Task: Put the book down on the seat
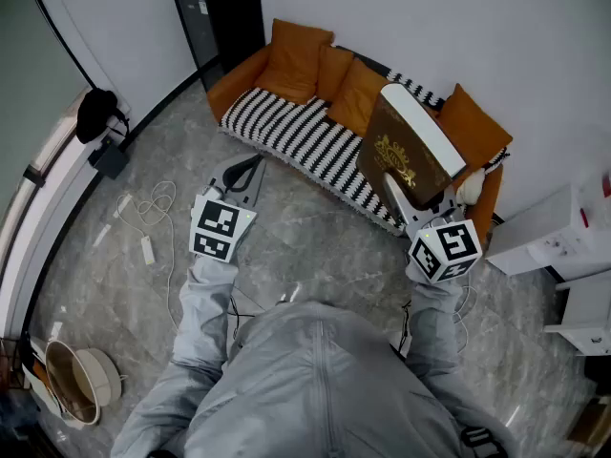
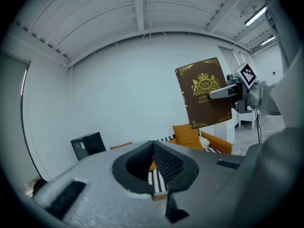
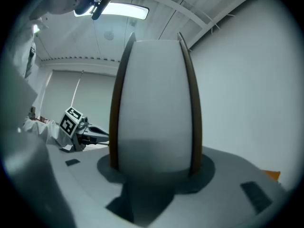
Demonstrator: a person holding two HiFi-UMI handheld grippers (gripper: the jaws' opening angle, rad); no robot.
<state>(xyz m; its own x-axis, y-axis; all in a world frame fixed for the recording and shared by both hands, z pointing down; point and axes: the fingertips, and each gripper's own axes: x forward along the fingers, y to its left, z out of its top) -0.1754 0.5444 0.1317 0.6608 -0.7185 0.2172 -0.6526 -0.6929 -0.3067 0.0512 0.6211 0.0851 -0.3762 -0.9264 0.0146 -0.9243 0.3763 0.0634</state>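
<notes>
While my right claw [image 1: 399, 195] pinches the brown, gold-stamped book [image 1: 409, 156] at its lower edge and holds it upright in the air, my left claw [image 1: 250, 168] hangs beside it, tips pressed together on nothing. Beyond both, the book is raised clear above the striped seat [image 1: 286, 127] of the orange sofa [image 1: 234, 79].

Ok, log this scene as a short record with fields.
book: brown, gold crest, held up in the air above the sofa
right gripper: fingers shut on book's lower edge
left gripper: empty, fingers together, over the floor
seat: striped cover, orange cushions behind
status: book not yet on seat
</notes>
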